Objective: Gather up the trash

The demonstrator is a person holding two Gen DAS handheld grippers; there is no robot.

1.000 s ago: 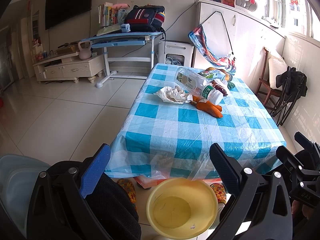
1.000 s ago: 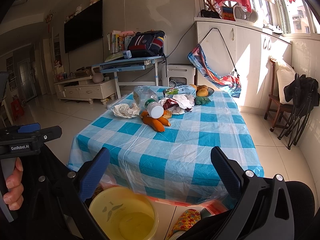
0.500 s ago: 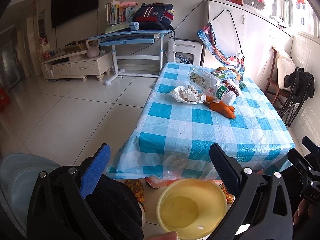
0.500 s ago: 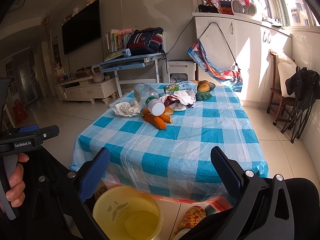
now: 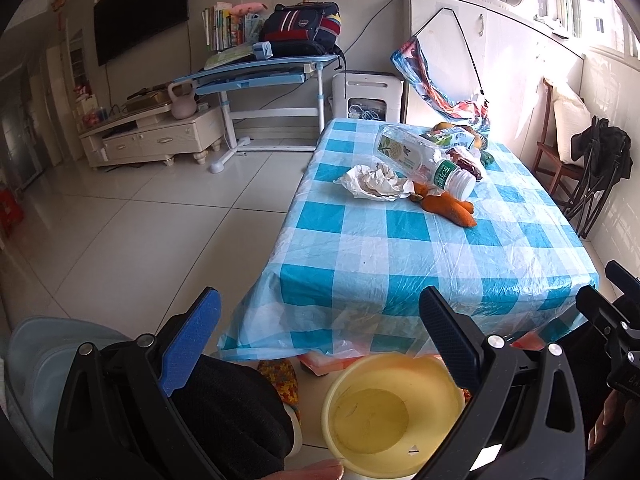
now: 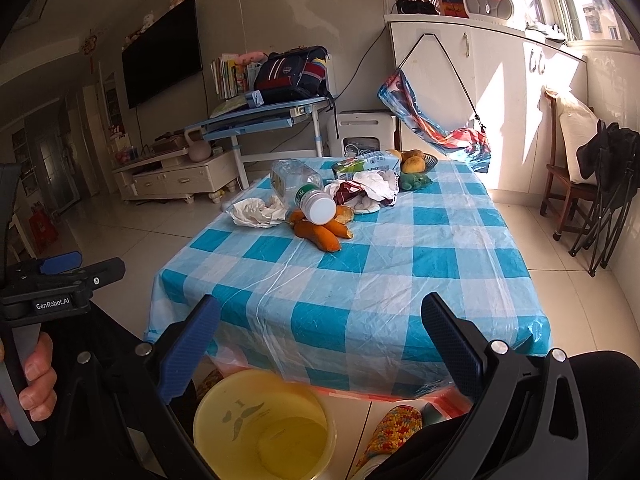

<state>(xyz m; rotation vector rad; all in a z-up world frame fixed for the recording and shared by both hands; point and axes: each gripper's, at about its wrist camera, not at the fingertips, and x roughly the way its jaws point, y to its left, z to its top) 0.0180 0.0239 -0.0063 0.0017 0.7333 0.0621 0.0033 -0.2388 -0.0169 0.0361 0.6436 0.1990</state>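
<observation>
Left wrist view: left gripper (image 5: 318, 328) jaws spread wide, holding nothing, hanging off the near edge of the table (image 5: 420, 256) with its blue-white checked cover. Yellow basin (image 5: 390, 412) sits on the floor right below, between the fingers, looks empty. Trash sits in a cluster at the far part of the table: crumpled paper (image 5: 374, 182) on the left, plastic bottle (image 5: 424, 160) lying on its side with white cap toward the camera, orange peels (image 5: 450, 208) just in front of the cap and touching it, wrappers (image 5: 466, 162) behind the bottle. Part of the right gripper (image 5: 616, 320) shows at the right edge. Dark trouser leg and a knitted slipper (image 5: 280, 378) at bottom left. Desk (image 5: 256, 74) with a backpack (image 5: 304, 30) by the back wall

Right wrist view: right gripper (image 6: 320, 336) also spread apart, empty, near the table's front edge, well apart from the trash. Same basin (image 6: 264, 424) below it, slightly left. Bottle cap points at the camera, bottle resting on the peels; paper to its left, wrappers and a white cloth-like wad (image 6: 378, 186) to its right, fruit bowl (image 6: 418, 162) further back near the far edge. Person's hand (image 6: 34, 380) grips the left gripper handle at the left edge; that gripper's fingers seen side-on, gap not readable from here
</observation>
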